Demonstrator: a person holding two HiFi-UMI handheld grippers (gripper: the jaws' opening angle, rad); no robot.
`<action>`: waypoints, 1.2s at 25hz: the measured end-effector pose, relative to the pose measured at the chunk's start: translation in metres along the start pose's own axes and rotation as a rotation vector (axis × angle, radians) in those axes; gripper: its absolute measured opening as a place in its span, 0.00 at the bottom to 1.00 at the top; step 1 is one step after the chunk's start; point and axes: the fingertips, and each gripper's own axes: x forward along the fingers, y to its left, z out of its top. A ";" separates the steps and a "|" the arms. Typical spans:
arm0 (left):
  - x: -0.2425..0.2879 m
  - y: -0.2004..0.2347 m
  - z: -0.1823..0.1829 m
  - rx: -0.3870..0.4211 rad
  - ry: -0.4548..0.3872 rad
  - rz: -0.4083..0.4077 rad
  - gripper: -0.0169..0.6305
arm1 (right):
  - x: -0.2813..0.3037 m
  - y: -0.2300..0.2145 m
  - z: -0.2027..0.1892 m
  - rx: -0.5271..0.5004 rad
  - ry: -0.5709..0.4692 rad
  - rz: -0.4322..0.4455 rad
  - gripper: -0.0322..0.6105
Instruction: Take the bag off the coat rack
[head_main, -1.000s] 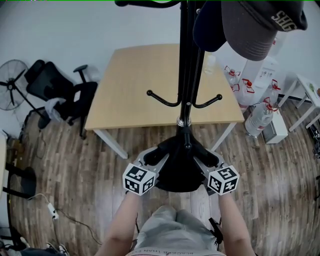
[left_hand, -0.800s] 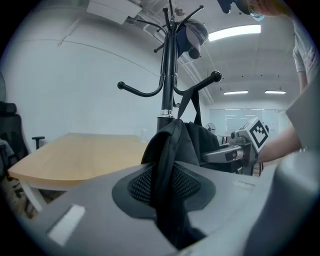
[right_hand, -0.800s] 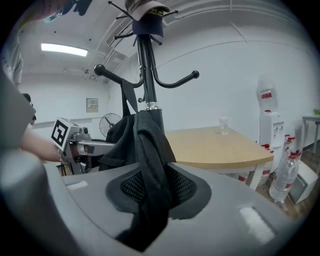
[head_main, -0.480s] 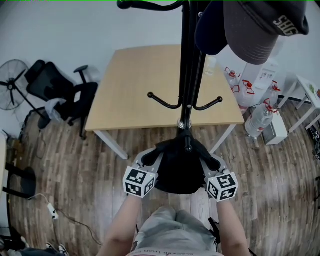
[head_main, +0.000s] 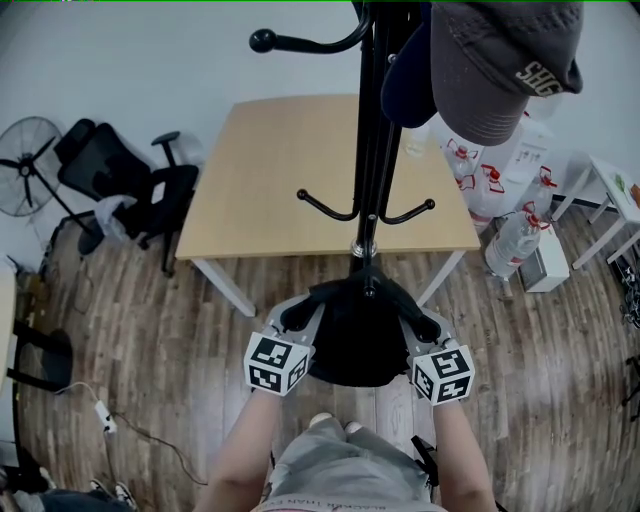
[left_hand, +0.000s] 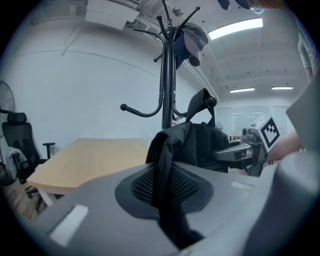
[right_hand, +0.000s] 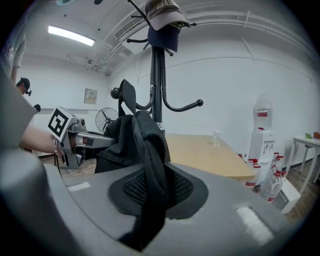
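The black bag (head_main: 355, 345) hung low on the coat rack (head_main: 372, 150), close in front of the person. The left gripper (head_main: 298, 318) had its jaws pressed tight on the bag's left side, with black cloth squeezed between them. The right gripper (head_main: 424, 322) was clamped on the bag's right side in the same way. So the bag sat right between the two grippers, and both were just as near to it.

The bag's strap (left_hand: 198, 102) went up from the bag and looped over a hook (left_hand: 211, 101) with a round ball on its tip. This hook stuck out from the pole toward the person and curled up at the end. The strap was not off the hook yet. It looked like the bag would have to go up first, so the loop could get over the ball, and then come back toward the person. Pulled straight back, the strap could catch on the ball and the rack might tip.

Two caps (head_main: 495, 70) hung higher on the rack, and a wooden table (head_main: 270, 180) stood behind it
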 end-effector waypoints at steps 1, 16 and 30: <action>-0.003 -0.002 0.002 -0.001 0.001 0.004 0.13 | -0.003 0.001 0.002 -0.002 0.001 0.001 0.14; -0.050 -0.025 -0.014 -0.030 0.008 0.060 0.13 | -0.038 0.034 -0.010 -0.036 0.015 0.047 0.14; -0.094 0.015 0.002 0.000 0.014 0.093 0.13 | -0.019 0.085 0.018 -0.052 -0.017 0.053 0.14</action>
